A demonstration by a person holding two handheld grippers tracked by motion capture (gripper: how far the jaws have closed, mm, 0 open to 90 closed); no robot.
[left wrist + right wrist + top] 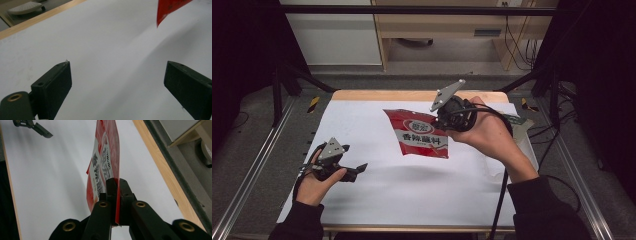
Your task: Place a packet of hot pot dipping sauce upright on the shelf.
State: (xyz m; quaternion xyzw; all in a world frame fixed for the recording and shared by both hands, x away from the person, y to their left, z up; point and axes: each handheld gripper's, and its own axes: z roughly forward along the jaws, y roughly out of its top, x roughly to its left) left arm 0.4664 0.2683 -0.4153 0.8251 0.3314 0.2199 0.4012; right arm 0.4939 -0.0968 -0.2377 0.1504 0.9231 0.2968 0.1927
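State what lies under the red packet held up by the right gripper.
Under the red packet, pinched by the right gripper, lies bare white table cover with its faint shadow. Its contents are hidden.

The red snack packet (421, 133) is flat and glossy, with a white label panel bearing dark characters and a round logo near its top. It sits just right of centre in the high view, lifted off the white surface and tilted. In the right gripper view (106, 162) it stands edge-on, rising to the top centre.
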